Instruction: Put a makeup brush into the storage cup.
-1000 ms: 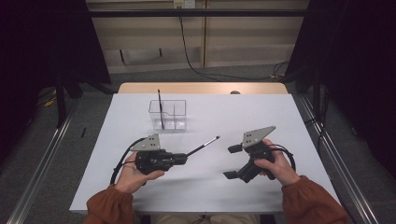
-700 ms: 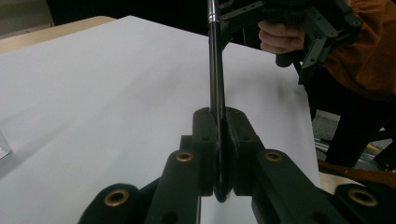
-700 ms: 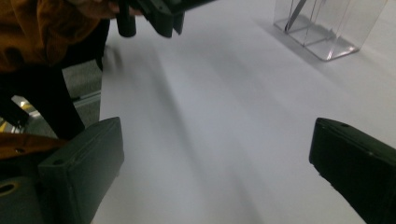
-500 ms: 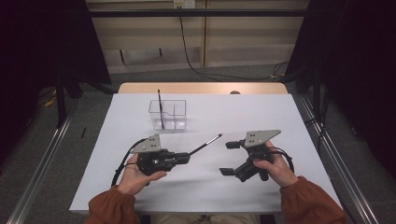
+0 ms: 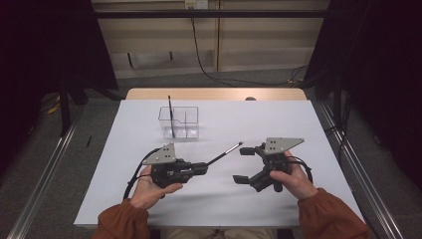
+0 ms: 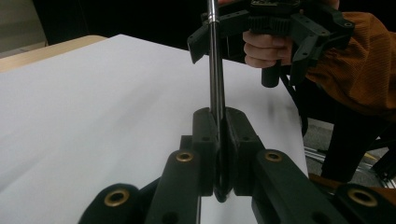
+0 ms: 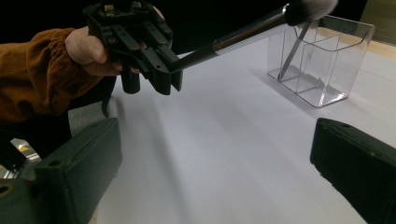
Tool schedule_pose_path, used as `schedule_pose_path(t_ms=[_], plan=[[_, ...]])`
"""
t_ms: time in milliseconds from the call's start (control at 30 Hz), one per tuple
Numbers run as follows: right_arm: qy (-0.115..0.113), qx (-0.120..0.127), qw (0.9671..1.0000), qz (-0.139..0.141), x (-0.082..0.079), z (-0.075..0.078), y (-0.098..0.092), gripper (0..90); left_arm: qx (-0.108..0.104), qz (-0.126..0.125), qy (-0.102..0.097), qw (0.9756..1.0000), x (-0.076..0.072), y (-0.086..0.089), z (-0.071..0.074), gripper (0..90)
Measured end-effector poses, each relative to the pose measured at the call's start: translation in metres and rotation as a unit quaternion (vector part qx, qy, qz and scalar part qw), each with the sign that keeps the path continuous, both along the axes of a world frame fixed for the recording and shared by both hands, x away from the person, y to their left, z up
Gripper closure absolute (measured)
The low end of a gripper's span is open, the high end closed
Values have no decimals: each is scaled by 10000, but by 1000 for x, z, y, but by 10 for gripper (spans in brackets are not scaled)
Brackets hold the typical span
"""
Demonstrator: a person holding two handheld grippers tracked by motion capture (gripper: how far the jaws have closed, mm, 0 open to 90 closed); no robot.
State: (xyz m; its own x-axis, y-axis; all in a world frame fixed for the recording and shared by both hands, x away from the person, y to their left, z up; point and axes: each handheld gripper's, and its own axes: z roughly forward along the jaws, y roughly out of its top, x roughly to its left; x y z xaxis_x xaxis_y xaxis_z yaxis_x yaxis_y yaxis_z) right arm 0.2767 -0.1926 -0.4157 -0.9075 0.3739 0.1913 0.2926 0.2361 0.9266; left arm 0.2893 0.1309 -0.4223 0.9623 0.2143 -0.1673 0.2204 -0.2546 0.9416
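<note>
Rust-orange ribbed sleeves [image 5: 326,214]; black tongs [image 5: 199,169] with brass-ringed pivots, grey three-cornered plates, trailing black cables.

- The surface [image 5: 298,124] was plain white, with a light wood strip showing along its far edge.
- The left gripper [image 5: 201,169] was black with brass-coloured pivots; its top plate was grey.
- The right gripper [image 5: 242,164] was black too, with a grey plate.
- The brush [image 5: 225,152] had a black handle, a silver ferrule and pale bristles.
- The container [image 5: 179,122] near the far edge was clear, with a dark stick inside.
- The sleeves [image 5: 328,216] were rust orange.
</note>
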Motion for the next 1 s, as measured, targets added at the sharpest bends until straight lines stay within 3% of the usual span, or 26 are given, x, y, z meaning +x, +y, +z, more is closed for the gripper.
schedule_pose_path(t_ms=[100, 233, 333, 533, 667, 1000], plan=[[8, 186, 9998, 88, 0, 2, 1, 8, 44, -40, -3, 10000, 0, -2, -1, 841], [67, 219, 9997, -91, 1, 4, 2, 30, 41, -104, 0, 9999, -1, -6, -3, 840], [67, 253, 9996, -102, 2, 4, 1, 159, 33, -119, -6, 9999, -3, -7, -2, 841], [54, 353, 9993, -85, 3, 6, 0, 310, 62, -190, -1, 9998, -4, -11, -5, 841], [59, 383, 9992, 25, 4, 6, 0, 470, 76, -259, 7, 9996, -3, -13, -7, 840], [197, 530, 9983, 163, 7, 5, -2, 695, 113, -288, -9, 9995, -2, -16, -9, 840]])
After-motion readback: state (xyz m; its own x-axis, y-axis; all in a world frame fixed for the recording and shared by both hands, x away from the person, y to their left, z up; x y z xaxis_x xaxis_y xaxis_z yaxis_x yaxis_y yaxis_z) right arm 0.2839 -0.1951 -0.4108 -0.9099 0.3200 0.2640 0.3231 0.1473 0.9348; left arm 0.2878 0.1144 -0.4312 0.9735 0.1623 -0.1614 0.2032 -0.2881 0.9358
